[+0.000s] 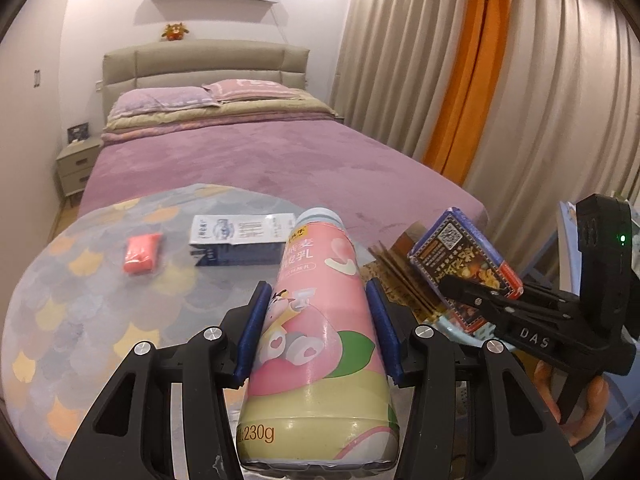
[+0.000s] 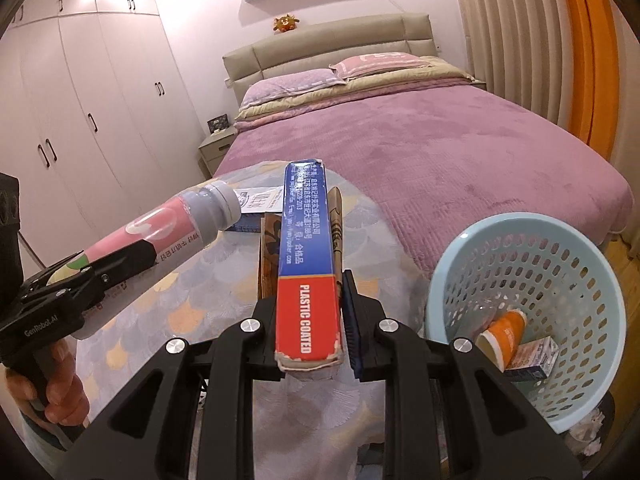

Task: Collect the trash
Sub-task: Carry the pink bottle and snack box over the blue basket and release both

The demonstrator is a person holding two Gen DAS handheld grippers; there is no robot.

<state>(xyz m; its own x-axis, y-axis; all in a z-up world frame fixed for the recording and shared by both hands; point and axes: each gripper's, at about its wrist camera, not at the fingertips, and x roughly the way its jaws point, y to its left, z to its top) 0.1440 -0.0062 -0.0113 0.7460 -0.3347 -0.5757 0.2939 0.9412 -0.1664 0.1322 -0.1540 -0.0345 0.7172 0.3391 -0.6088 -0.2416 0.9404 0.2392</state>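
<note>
My left gripper (image 1: 318,312) is shut on a pink yogurt bottle (image 1: 320,340), held above the round scale-patterned table (image 1: 80,300); the bottle also shows in the right wrist view (image 2: 160,236). My right gripper (image 2: 310,312) is shut on a flat blue and red box (image 2: 306,264), with a brown paper piece (image 2: 267,256) pressed against it. The box shows in the left wrist view (image 1: 464,268). A red packet (image 1: 141,253) and a white and blue carton (image 1: 240,240) lie on the table. A light blue basket (image 2: 532,280) stands to the right.
The basket holds an orange cup (image 2: 502,334) and a small carton (image 2: 534,360). A bed with a purple cover (image 2: 440,152) lies behind the table. Curtains (image 1: 480,80) hang on the right, wardrobes (image 2: 80,120) stand on the left, and there is a nightstand (image 1: 76,164).
</note>
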